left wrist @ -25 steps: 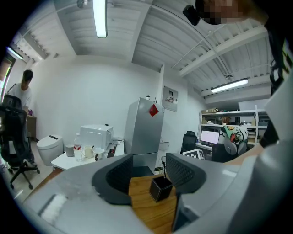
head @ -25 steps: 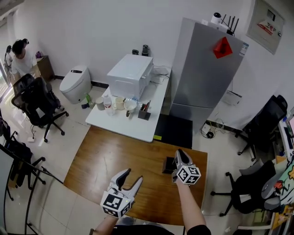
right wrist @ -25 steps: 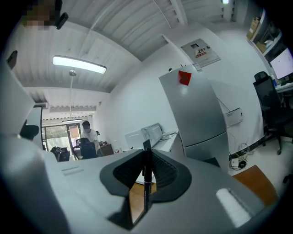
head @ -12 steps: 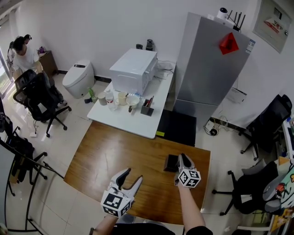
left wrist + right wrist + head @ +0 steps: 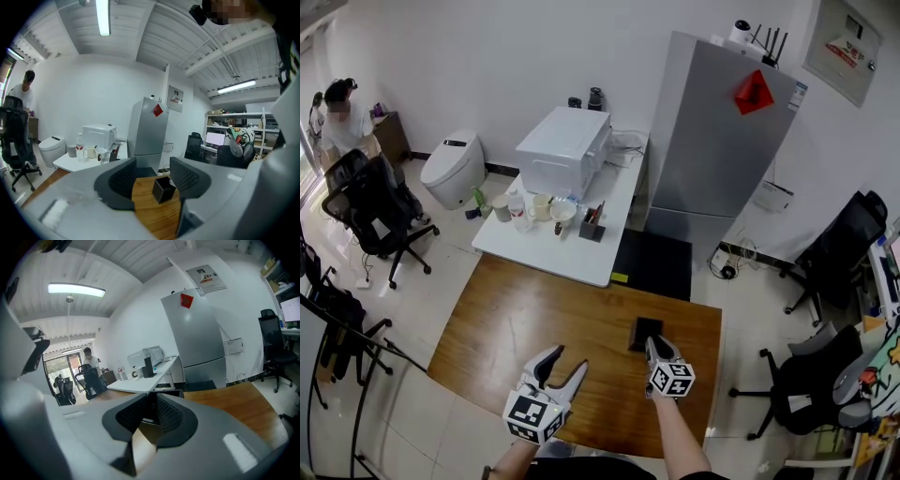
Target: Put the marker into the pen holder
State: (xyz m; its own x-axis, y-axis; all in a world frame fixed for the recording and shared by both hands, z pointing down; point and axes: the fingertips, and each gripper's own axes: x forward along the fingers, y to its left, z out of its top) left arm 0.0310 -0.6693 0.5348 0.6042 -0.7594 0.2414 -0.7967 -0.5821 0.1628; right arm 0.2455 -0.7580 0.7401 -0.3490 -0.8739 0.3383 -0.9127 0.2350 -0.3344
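The black square pen holder point(image 5: 646, 330) sits on the brown wooden table point(image 5: 534, 319), just by the right gripper point(image 5: 653, 344), whose jaws are closed tight. The left gripper point(image 5: 566, 362) has its jaws wide apart, holding nothing.

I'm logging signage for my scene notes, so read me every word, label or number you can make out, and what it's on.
No text here is legible.
Wall notice: red heading and print, too small to read.
Red triangle sticker on the fridge: no words visible.
Label on the fridge's edge: too small to read.
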